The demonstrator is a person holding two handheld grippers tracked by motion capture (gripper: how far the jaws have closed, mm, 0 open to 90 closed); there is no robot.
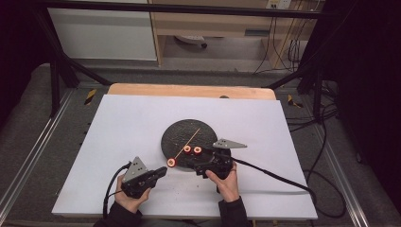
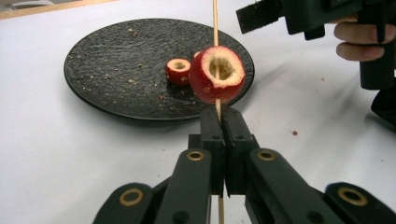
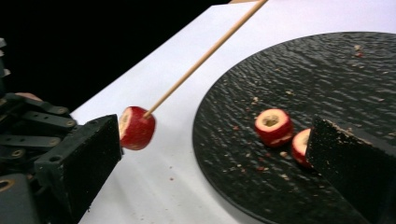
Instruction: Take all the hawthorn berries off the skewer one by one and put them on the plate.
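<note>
Skewer — clamped in left gripper, fruit piece just beyond; right gripper open.

Thin wooden skewer: long, pale, straight. Slants from the near-left rim of the round black textured plate up over the plate's middle toward its far-right part. Its near end is clamped between the closed jaws of the left gripper.

Red cored fruit ring, pale flesh, hollow centre: threaded on the skewer, just off the plate's near-left rim, right beside the jaw tips.

Two more red cored fruit rings lie on the plate's near part, hollow side up: one toward the left, one touching or just beside it, partly hidden.

Crumbs scattered on the plate.
</note>
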